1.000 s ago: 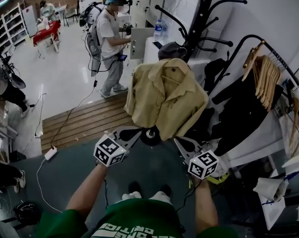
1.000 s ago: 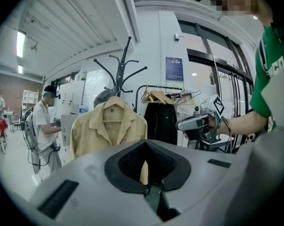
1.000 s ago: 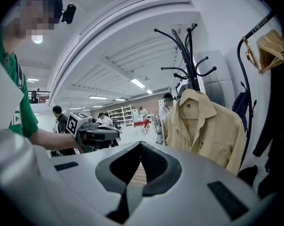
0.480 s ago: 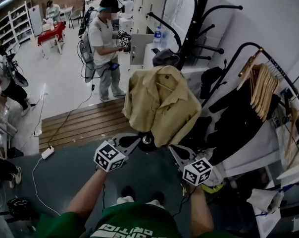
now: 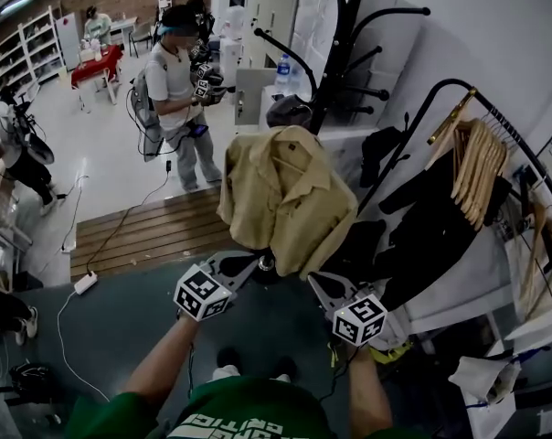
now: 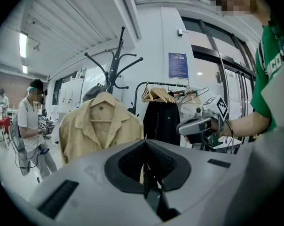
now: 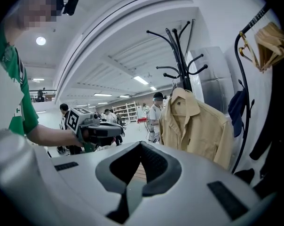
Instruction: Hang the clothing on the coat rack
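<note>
A tan shirt point(image 5: 285, 195) hangs on a hanger in front of the black coat rack point(image 5: 335, 44), its collar beside a dark cap point(image 5: 290, 110) on the rack. Whether the hanger sits on a hook I cannot tell. My left gripper point(image 5: 258, 265) and right gripper point(image 5: 314, 282) are side by side below the shirt's hem, both shut and empty. In the left gripper view the shirt point(image 6: 99, 126) hangs well ahead of the shut left gripper point(image 6: 146, 173). The right gripper view shows the shirt point(image 7: 193, 126) beyond the right gripper point(image 7: 139, 168), apart from it.
A black garment rail at the right carries wooden hangers point(image 5: 477, 158) and dark clothes point(image 5: 436, 227). Another person point(image 5: 171, 90) with grippers stands beyond a wooden platform point(image 5: 139, 231). A power strip point(image 5: 84, 283) and its cable lie on the floor at the left.
The shirt and coat rack have slid a little left in the head view as both grippers moved level. Both stay shut. The person in the background has walked left.
</note>
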Demonstrator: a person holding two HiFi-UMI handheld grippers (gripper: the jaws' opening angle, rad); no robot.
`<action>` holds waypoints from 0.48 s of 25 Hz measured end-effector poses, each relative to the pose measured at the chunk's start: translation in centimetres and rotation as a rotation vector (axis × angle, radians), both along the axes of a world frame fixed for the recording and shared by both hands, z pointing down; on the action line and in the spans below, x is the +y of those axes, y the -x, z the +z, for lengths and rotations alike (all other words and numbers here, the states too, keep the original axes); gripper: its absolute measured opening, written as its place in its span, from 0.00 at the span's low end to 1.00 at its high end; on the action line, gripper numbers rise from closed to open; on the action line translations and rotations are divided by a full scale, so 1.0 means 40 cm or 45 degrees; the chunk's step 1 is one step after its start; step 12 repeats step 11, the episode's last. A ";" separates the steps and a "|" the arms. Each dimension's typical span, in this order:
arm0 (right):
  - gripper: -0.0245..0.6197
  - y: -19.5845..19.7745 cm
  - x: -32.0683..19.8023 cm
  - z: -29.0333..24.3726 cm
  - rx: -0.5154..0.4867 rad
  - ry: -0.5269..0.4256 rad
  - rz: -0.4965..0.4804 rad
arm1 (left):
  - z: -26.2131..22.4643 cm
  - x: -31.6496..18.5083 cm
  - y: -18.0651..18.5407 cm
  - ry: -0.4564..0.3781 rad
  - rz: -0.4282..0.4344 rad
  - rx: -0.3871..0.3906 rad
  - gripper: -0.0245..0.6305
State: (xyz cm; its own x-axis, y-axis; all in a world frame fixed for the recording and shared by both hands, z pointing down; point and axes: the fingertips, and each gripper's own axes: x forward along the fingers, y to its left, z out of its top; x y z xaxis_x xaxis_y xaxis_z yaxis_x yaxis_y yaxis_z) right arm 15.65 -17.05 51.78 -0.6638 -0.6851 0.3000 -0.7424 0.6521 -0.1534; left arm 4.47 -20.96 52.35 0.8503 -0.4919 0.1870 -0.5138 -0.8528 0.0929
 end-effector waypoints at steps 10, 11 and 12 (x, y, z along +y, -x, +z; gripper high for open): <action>0.05 -0.067 0.026 0.010 0.012 0.006 -0.001 | 0.002 0.021 -0.058 0.001 -0.005 -0.006 0.04; 0.05 -0.072 0.030 0.010 0.012 0.006 -0.001 | 0.002 0.024 -0.063 0.001 -0.006 -0.006 0.04; 0.05 -0.072 0.030 0.010 0.012 0.006 -0.001 | 0.002 0.024 -0.063 0.001 -0.006 -0.006 0.04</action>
